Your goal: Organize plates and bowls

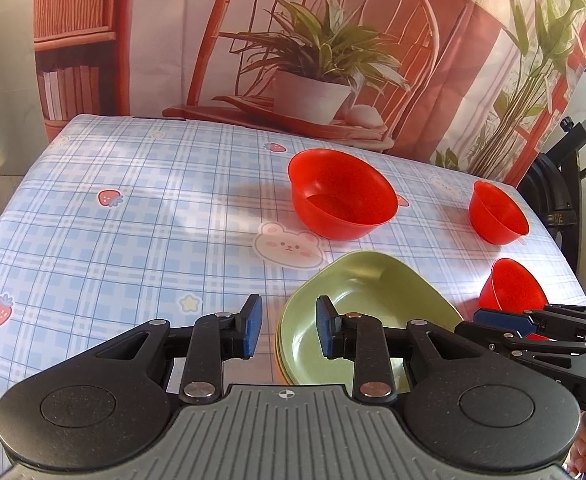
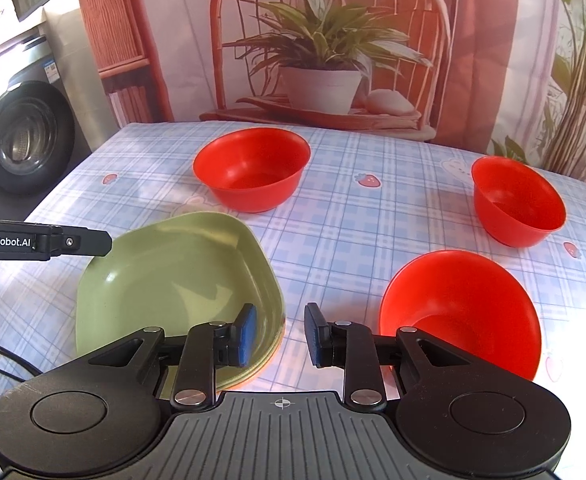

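Note:
A stack of green plates [image 2: 173, 276] with an orange one underneath lies at the table's near side; it also shows in the left wrist view [image 1: 365, 304]. Three red bowls stand on the table: a large one [image 2: 253, 168] at the back, one [image 2: 517, 200] at the far right, one [image 2: 461, 312] near right. My left gripper [image 1: 289, 328] is open, its right finger over the plates' left rim. My right gripper [image 2: 280, 334] is open, above the table between the plates and the near bowl. It shows in the left wrist view [image 1: 533, 328] in front of the near bowl [image 1: 513, 284].
The table has a blue checked cloth [image 1: 113, 240] with strawberry and bear prints. A printed backdrop [image 2: 333, 40] hangs behind its far edge. A washing machine [image 2: 25, 140] stands left of the table. A black stand [image 1: 565, 184] is at the right.

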The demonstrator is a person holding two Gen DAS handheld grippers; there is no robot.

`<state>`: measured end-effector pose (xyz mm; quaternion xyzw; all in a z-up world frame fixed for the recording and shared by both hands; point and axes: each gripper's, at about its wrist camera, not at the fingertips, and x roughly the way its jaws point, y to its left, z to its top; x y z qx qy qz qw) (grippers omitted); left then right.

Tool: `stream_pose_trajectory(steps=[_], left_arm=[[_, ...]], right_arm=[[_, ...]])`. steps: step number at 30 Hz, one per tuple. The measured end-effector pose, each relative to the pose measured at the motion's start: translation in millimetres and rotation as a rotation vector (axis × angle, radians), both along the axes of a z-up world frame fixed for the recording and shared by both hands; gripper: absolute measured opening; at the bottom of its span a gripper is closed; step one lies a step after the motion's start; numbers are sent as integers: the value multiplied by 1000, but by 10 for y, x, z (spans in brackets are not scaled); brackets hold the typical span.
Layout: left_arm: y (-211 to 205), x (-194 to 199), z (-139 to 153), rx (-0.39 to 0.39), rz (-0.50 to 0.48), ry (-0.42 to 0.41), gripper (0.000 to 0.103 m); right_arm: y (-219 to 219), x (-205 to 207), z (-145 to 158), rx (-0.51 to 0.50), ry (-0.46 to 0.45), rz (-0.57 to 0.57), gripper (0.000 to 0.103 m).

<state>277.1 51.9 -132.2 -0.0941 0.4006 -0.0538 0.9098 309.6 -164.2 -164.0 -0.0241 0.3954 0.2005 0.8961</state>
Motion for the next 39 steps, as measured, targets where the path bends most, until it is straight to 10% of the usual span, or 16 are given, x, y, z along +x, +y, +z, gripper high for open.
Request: stream_pose_trajectory(steps=[16, 39], left_arm=[[-32, 438, 413, 12, -35, -108, 31], [-115, 1136, -98, 14, -34, -10, 31]], right_arm=[[21, 445, 338, 36, -71, -4, 25], [293, 1458, 26, 39, 4, -59, 26]])
